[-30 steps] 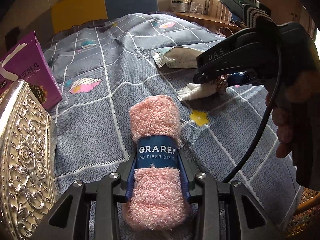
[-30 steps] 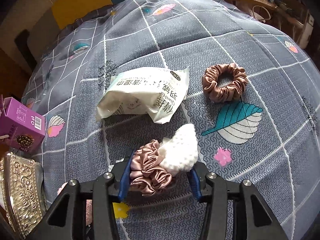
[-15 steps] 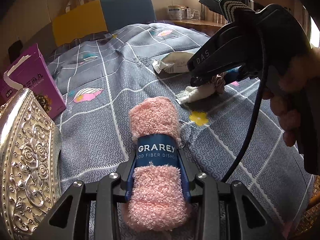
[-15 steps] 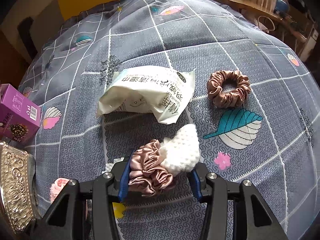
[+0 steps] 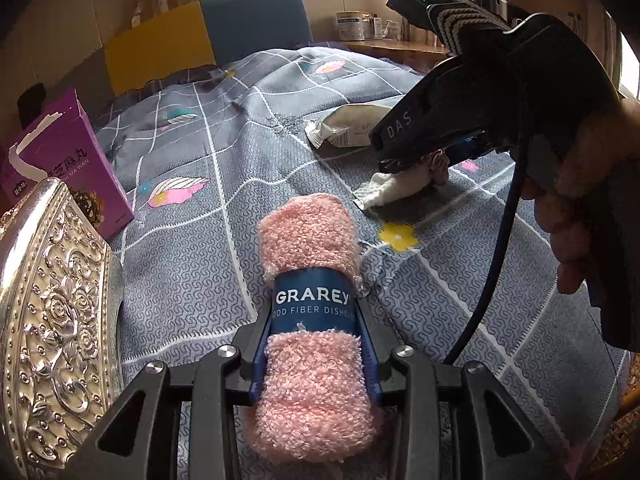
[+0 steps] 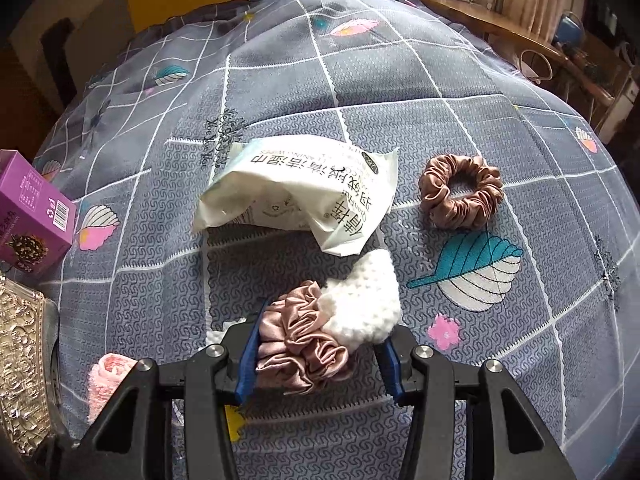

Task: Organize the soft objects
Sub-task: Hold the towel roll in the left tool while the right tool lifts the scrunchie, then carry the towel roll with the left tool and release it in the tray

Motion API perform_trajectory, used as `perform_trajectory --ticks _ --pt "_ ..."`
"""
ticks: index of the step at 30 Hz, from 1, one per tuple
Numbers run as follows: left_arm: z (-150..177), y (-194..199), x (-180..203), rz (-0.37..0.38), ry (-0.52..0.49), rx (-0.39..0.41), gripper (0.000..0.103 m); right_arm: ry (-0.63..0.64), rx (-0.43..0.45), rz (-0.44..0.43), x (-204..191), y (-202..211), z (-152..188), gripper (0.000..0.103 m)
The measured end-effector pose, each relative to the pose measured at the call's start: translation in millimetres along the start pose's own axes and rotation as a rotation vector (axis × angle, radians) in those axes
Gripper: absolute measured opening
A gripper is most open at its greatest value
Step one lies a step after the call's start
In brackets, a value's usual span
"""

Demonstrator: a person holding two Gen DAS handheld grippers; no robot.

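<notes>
Judging by this, nothing's been stowed yet; pink cloth roll [image 5: 312,320] is pinched by left gripper [image 5: 316,344], scrunchie [image 6: 300,340] plus white cloth [image 6: 366,304] by right gripper [image 6: 320,354]; second scrunchie [image 6: 460,190] and wipes pack [image 6: 300,188] are left mid-bedspread [image 6: 400,80].

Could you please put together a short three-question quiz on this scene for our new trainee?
1. True or false: the left gripper is shut on the pink rolled towel.
2. What does the right gripper hold? A) a scrunchie and a white cloth B) the wipes pack C) nothing
3. How many scrunchies lie loose on the bedspread?

Key: 1 true; 2 A; 3 one.
</notes>
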State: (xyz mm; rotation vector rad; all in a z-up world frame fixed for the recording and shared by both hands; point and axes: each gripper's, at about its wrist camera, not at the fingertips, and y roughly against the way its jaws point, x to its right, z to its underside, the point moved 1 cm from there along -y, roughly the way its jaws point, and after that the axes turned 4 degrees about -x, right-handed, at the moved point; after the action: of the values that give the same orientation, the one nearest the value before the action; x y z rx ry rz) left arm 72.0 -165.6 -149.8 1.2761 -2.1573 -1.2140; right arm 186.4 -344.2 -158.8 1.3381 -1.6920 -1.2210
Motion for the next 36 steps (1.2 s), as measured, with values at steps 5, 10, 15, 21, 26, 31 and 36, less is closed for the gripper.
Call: perform_trajectory --ticks 5,10,15,21,26,31,36 --pt "0 1 2 -0.012 -0.008 0.001 0.037 0.020 0.011 0.012 -2 -1 0 0.050" --pt "-1 1 1 -0.005 -0.004 -0.006 0.036 0.031 0.018 0.014 -3 -3 -1 0.051" --pt "-3 5 -2 0.007 0.006 -0.038 0.033 0.048 0.034 0.022 -3 -3 4 0.051" --pt "-6 20 -6 0.047 0.033 -0.058 0.033 0.078 0.047 0.049 -7 -2 8 0.050" --pt "-15 38 -12 0.100 0.073 -0.066 0.033 0.088 0.048 0.052 -7 0 8 0.050" --pt "-42 56 -22 0.139 0.067 -0.066 0.033 0.098 0.047 0.060 -11 0 9 0.050" --pt "-88 67 -46 0.164 0.087 -0.055 0.033 0.110 0.044 0.069 -14 1 10 0.050"
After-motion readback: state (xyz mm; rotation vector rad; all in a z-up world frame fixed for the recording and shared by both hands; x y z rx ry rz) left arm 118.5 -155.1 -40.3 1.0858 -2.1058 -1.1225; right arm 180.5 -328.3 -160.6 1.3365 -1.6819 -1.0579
